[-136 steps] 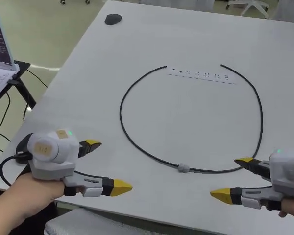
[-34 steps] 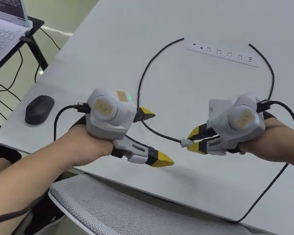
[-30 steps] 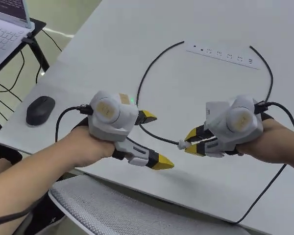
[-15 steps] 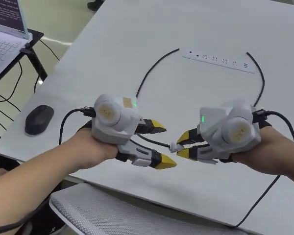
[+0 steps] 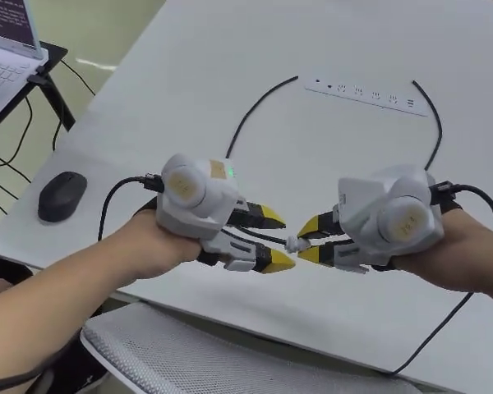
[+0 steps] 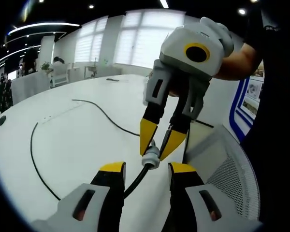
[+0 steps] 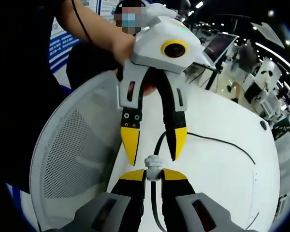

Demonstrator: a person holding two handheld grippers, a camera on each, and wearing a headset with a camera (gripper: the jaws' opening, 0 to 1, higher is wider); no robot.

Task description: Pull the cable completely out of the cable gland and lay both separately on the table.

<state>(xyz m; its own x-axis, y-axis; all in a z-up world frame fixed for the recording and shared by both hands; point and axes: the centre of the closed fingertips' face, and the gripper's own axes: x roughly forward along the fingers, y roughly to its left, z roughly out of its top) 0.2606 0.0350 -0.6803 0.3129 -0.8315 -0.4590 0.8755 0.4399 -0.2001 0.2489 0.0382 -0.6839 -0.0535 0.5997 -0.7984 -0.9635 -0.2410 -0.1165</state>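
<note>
A small white cable gland (image 5: 296, 244) sits on a long black cable (image 5: 248, 121) that loops across the white table (image 5: 189, 66). My right gripper (image 5: 309, 240) is shut on the gland (image 7: 153, 164), held above the table's near edge. My left gripper (image 5: 276, 240) faces it, tip to tip, and stands open. Its yellow-tipped jaws straddle the cable (image 6: 134, 180) just beside the gland (image 6: 151, 157) without pinching it. In the left gripper view the right gripper (image 6: 158, 142) comes down from above. In the right gripper view the left gripper (image 7: 154, 145) does likewise.
A white power strip (image 5: 361, 93) lies at the far side between the cable's two ends. A black mouse (image 5: 62, 195) rests near the table's left corner, and a laptop (image 5: 4, 41) stands on a stand beyond. A grey mesh chair (image 5: 172, 353) is under the near edge.
The right gripper closed on the gland and lifted it off the table. The left gripper moved right until its open jaws straddle the cable beside the gland.
</note>
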